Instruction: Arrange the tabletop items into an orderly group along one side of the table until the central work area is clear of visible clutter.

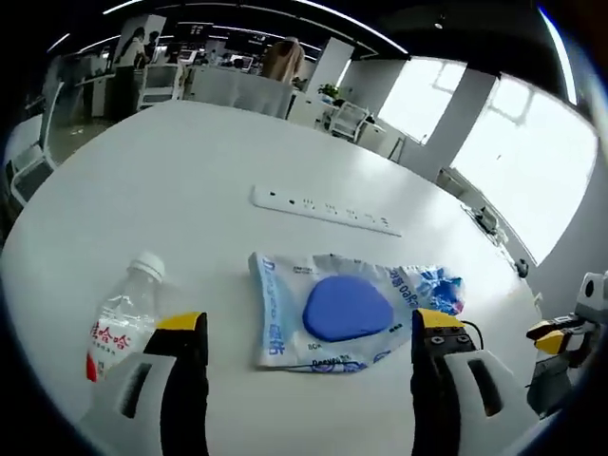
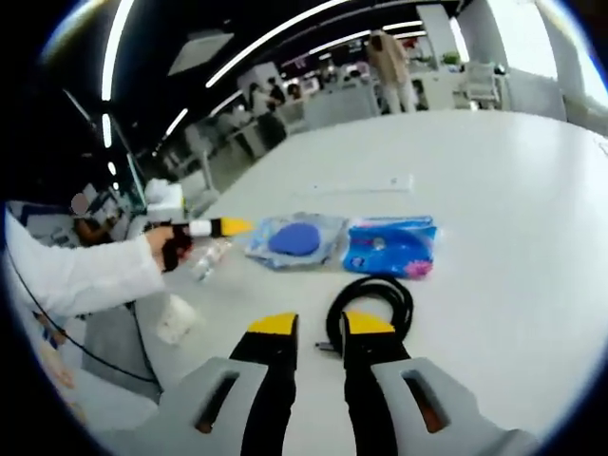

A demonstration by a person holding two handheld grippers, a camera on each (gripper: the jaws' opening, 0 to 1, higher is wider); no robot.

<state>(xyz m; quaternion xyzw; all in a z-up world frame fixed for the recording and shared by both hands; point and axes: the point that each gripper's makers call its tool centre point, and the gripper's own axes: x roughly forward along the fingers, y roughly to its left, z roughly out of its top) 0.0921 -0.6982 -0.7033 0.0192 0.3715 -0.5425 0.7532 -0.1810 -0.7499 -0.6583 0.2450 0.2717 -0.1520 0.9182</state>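
Note:
My left gripper (image 1: 309, 325) stands wide open just above the table, its jaws either side of a clear packet holding a blue oval pad (image 1: 347, 309). A small water bottle (image 1: 123, 323) lies left of the left jaw. A crumpled blue packet (image 1: 442, 285) touches the clear one on the right. In the right gripper view, my right gripper (image 2: 320, 325) is narrowly open over the near end of a coiled black cable (image 2: 370, 299). Beyond it lie the blue packet (image 2: 391, 245), the clear packet (image 2: 294, 237) and the bottle (image 2: 211, 258). A hand in a white sleeve holds the left gripper (image 2: 220, 228).
A long white power strip (image 1: 323, 209) lies farther out on the round white table (image 1: 142, 190). The right gripper (image 1: 560, 337) shows at the right edge. A white crumpled object (image 2: 176, 318) sits by the table's near-left edge. Chairs, desks and people stand beyond the table.

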